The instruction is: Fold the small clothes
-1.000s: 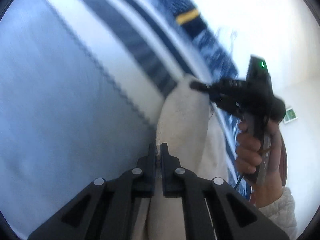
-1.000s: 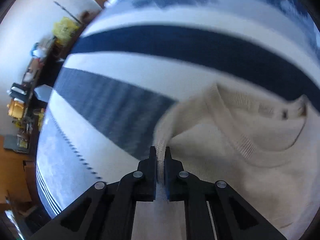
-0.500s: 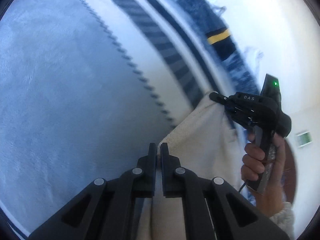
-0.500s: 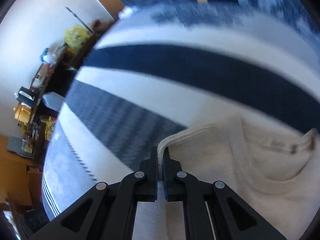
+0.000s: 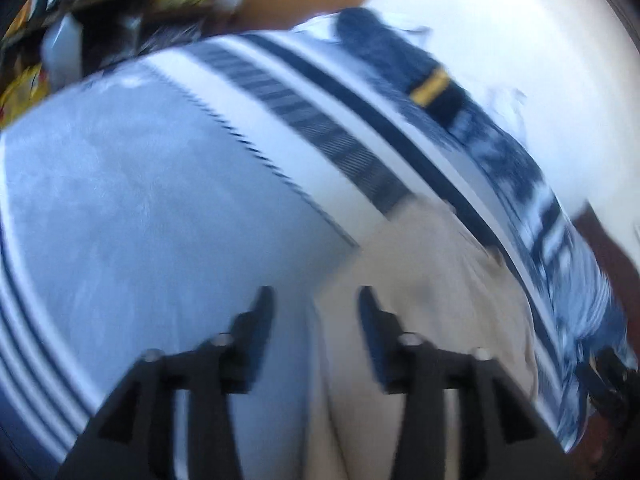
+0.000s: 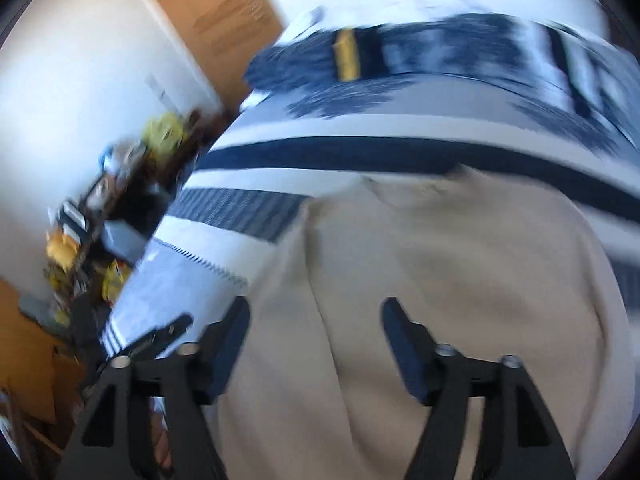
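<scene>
Two grippers: left gripper (image 5: pixel 316 300) and right gripper (image 6: pixel 316 316), fingers spread, gripping nothing.
Garment: cream sweater (image 6: pixel 420 272), lower centre, flat on striped blanket (image 5: pixel 160 208).
Containers: none discernible.

Open bedding is seen to the left of the cream sweater (image 5: pixel 420 280), where the pale blue blanket (image 5: pixel 140 208) lies bare. Passage on the far side is narrowed by a dark blue patterned cloth (image 6: pixel 400 56), and by cluttered shelves (image 6: pixel 100 216) beside the bed.
</scene>
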The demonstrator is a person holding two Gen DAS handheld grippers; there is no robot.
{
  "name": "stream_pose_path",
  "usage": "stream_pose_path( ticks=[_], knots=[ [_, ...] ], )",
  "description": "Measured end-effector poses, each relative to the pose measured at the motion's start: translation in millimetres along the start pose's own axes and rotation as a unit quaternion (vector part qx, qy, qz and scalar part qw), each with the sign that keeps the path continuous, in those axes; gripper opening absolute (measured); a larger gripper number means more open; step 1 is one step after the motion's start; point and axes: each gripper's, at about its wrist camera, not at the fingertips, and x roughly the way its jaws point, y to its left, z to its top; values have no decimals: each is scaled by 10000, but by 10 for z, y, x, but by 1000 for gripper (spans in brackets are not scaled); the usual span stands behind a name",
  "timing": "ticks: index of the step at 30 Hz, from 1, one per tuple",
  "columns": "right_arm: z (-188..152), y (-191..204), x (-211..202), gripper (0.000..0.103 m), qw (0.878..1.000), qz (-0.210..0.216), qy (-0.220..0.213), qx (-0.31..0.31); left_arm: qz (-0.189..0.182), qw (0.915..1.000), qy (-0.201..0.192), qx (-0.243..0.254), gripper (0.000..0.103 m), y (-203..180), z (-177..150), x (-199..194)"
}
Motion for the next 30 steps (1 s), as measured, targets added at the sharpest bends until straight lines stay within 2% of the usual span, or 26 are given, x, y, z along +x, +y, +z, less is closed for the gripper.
stream_pose_path(
  ticks=[2, 4, 5, 7, 10, 13, 15, 17, 21, 23, 26, 28, 30],
  knots=[
    [-508, -253, -592, 82, 9984, -172, -304, 439, -61, 9991, 157, 383, 52, -252, -314, -246],
    [-957, -484, -1025, 84, 9955, -280, -450, 782, -342, 9960, 424, 707, 55, -478, -649, -498],
    [-1227, -622, -1247, 85, 9936, -302, -514, 956, -488, 9930, 541, 925, 58, -618, -874, -663],
    [-1633, -839, -1555, 85, 9912, -373, -482, 1178, -640, 9865, 675, 1345, 80, -833, -1264, -937],
    [-2214, -1176, -1968, 85, 9855, -456, -559, 1535, -807, 9772, 793, 1798, 82, -1093, -1860, -1361],
    [-2459, -1369, -2296, 85, 9837, -513, -648, 1596, -899, 9715, 1007, 1949, 82, -1321, -2202, -1556],
    [-2583, -1494, -2548, 85, 9809, -477, -882, 1668, -869, 9652, 1147, 2182, 82, -1511, -2382, -1662],
    [-2733, -1566, -2843, 85, 9749, -498, -1337, 1708, -755, 9611, 1121, 2407, 82, -1675, -2481, -1769],
    [-3009, -1547, -3275, 86, 9696, -576, -1811, 1542, -593, 9594, 842, 2627, 84, -1895, -2620, -2019],
    [-3063, -1466, -3390, 95, 9708, -506, -1899, 1376, -456, 9609, 570, 2670, 87, -2003, -2695, -2162],
    [-3137, -1420, -3512, 99, 9726, -458, -1984, 1125, -111, 9615, 54, 2744, 87, -2114, -2751, -2273],
    [-3194, -1540, -3523, 99, 9732, -237, -1901, 1273, -235, 9596, -66, 2803, 87, -2153, -2774, -2309],
    [-3236, -1695, -3516, 99, 9723, 63, -1787, 1503, -434, 9574, 38, 2856, 87, -2215, -2821, -2309]
  ],
)
